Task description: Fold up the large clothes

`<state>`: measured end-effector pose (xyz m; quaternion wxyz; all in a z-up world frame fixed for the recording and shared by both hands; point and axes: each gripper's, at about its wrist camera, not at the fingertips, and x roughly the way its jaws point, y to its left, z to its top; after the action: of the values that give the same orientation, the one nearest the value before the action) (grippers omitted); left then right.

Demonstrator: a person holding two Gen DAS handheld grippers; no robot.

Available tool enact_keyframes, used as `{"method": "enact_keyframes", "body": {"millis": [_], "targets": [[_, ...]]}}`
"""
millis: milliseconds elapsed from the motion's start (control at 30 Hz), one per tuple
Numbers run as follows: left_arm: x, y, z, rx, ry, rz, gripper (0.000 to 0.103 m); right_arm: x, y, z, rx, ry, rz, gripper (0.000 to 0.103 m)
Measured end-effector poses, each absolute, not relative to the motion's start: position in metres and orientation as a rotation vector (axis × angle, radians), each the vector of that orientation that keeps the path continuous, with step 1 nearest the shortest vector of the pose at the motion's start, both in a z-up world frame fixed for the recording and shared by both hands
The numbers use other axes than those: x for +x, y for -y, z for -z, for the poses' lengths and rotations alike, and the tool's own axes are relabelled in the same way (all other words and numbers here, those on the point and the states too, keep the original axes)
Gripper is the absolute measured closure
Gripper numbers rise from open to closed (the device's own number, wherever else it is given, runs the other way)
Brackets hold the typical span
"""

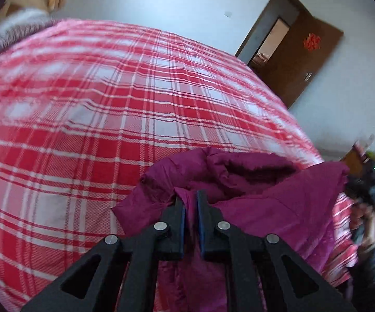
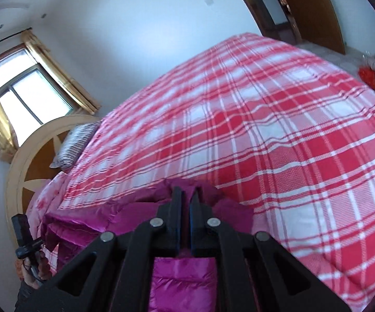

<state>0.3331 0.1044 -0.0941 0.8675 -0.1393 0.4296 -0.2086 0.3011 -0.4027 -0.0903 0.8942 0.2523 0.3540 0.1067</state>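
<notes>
Already both tongs, left gripper [image 1: 190,204] and right gripper [image 2: 186,199], pinch the jacket [image 1: 265,208]: puffy, light, slippery; grip seams.

Shiny magenta quilted puffer jacket [image 1: 265,208] on a red, pink and white plaid bed sheet [image 1: 109,104], black fingers [image 1: 179,215] with blue pads, plus a black-and-white striped pillow [image 2: 75,140] and gold curtains [image 2: 49,59].

The lower part of the purple jacket [image 1: 265,208] is hidden behind the left gripper [image 1: 190,200] and cut off by the bottom edge. The clutter [image 1: 369,187] beside the bed is too blurred to identify. In the right wrist view, the headboard [image 2: 31,161] is partly hidden behind a striped pillow [image 2: 75,143].
</notes>
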Motion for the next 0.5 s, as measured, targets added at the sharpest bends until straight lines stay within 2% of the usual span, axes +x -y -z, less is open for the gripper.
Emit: {"method": "enact_keyframes", "body": {"millis": [167, 200, 233, 267, 300, 333, 367, 433, 467, 500], "targets": [[0.323, -0.133, 0.093, -0.312, -0.872, 0.398, 0.089, 0.317, 0.41, 0.115, 0.567, -0.788, -0.233, 0.096], [0.327, -0.136, 0.093, -0.289, -0.86, 0.346, 0.079, 0.319, 0.411, 0.119, 0.568, -0.798, -0.237, 0.096], [0.324, -0.143, 0.091, -0.26, -0.841, 0.289, 0.063, 0.321, 0.41, 0.121, 0.563, -0.801, -0.236, 0.096], [0.322, -0.149, 0.087, -0.259, -0.818, 0.252, 0.054, 0.322, 0.41, 0.122, 0.557, -0.802, -0.236, 0.096], [0.318, -0.154, 0.082, -0.272, -0.792, 0.226, 0.039, 0.323, 0.409, 0.123, 0.553, -0.802, -0.232, 0.096], [0.312, -0.154, 0.076, -0.287, -0.754, 0.23, 0.03, 0.323, 0.408, 0.122, 0.548, -0.802, -0.229, 0.096], [0.308, -0.15, 0.071, -0.285, -0.724, 0.248, 0.027, 0.324, 0.405, 0.121, 0.525, -0.803, -0.229, 0.095], [0.3, -0.126, 0.057, -0.213, -0.676, 0.254, 0.023, 0.326, 0.398, 0.119, 0.488, -0.802, -0.224, 0.09], [0.296, -0.102, 0.05, -0.145, -0.649, 0.258, 0.023, 0.327, 0.396, 0.119, 0.488, -0.802, -0.219, 0.081], [0.294, -0.084, 0.048, -0.1, -0.637, 0.276, 0.022, 0.327, 0.395, 0.119, 0.488, -0.803, -0.207, 0.067]]}}
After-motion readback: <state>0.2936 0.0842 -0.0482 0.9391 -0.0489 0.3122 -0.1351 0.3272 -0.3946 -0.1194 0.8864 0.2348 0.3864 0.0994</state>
